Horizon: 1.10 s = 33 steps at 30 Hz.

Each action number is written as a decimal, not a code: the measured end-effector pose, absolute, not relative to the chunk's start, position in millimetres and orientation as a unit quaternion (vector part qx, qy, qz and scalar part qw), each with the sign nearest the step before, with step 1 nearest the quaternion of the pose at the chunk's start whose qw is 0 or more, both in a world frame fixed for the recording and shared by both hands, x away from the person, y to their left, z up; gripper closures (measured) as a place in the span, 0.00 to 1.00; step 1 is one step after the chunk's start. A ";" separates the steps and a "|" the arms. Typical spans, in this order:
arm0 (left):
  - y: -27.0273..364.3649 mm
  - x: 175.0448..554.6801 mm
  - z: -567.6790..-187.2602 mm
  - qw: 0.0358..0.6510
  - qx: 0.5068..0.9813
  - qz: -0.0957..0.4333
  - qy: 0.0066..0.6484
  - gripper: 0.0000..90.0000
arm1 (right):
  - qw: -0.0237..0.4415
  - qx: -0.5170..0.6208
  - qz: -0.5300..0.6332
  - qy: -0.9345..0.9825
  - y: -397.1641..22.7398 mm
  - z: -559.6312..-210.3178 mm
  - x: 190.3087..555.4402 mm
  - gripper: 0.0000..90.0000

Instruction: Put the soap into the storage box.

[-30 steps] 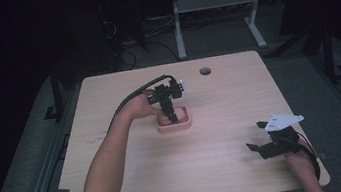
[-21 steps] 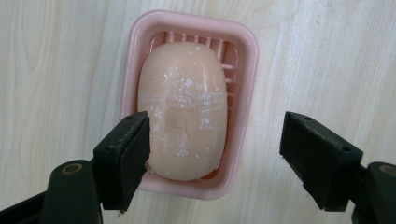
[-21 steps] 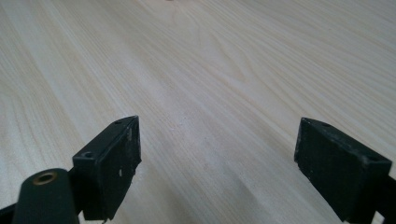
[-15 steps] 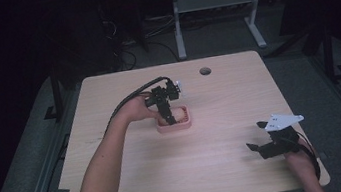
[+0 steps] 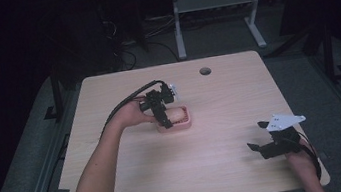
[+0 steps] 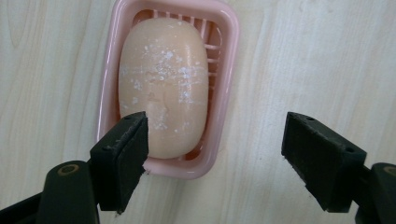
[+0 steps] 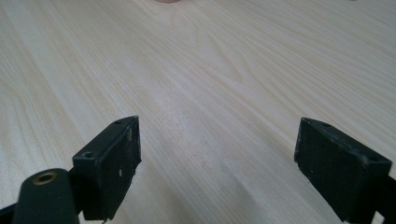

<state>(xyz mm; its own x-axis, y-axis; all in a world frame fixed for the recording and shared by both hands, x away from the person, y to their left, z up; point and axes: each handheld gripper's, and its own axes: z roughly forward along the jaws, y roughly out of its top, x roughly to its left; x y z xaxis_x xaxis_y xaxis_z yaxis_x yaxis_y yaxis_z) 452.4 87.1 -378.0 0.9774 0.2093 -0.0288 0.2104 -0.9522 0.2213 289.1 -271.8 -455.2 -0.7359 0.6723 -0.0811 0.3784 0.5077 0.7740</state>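
Peach oval soap bar seated in pink ribbed plastic dish; left tongs spread above (ungrasped); right tongs spread, idle.

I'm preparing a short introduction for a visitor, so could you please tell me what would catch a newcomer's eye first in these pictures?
First, the pale soap bar, flecked with white, lying in a pink soap dish near the middle of the wooden table. The left tool hovers over the dish, jaws wide open, one above the soap's near end and one over bare wood. The right tool sits apart at the table's near right edge, also open.
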 end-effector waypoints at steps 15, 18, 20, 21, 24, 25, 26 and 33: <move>99.2 442.9 -380.4 0.121 0.987 0.001 0.109 0.25 | 0.190 0.310 0.391 0.845 -273.5 -454.9 289.2 0.16; 101.8 439.5 -381.2 0.119 0.987 0.000 0.111 0.25 | 0.189 0.311 0.392 0.845 -272.9 -455.0 289.1 0.16; 102.3 437.3 -379.9 0.117 0.987 0.004 0.107 0.25 | 0.190 0.310 0.390 0.846 -273.0 -455.3 289.6 0.16; 102.6 436.5 -378.9 0.119 0.987 0.005 0.106 0.25 | 0.187 0.313 0.391 0.845 -272.5 -455.3 289.3 0.16; 104.7 433.8 -376.8 0.127 0.986 0.006 0.108 0.25 | 0.190 0.309 0.391 0.846 -273.3 -455.1 289.4 0.16; 105.5 432.9 -376.8 0.129 0.986 0.008 0.109 0.25 | 0.191 0.309 0.391 0.846 -273.4 -455.0 289.4 0.16; 106.5 431.7 -377.1 0.130 0.986 0.008 0.108 0.25 | 0.191 0.310 0.390 0.846 -273.5 -455.1 289.4 0.16; 117.5 428.7 -381.0 0.121 0.986 0.008 0.114 0.24 | 0.189 0.313 0.391 0.845 -273.6 -455.2 289.0 0.16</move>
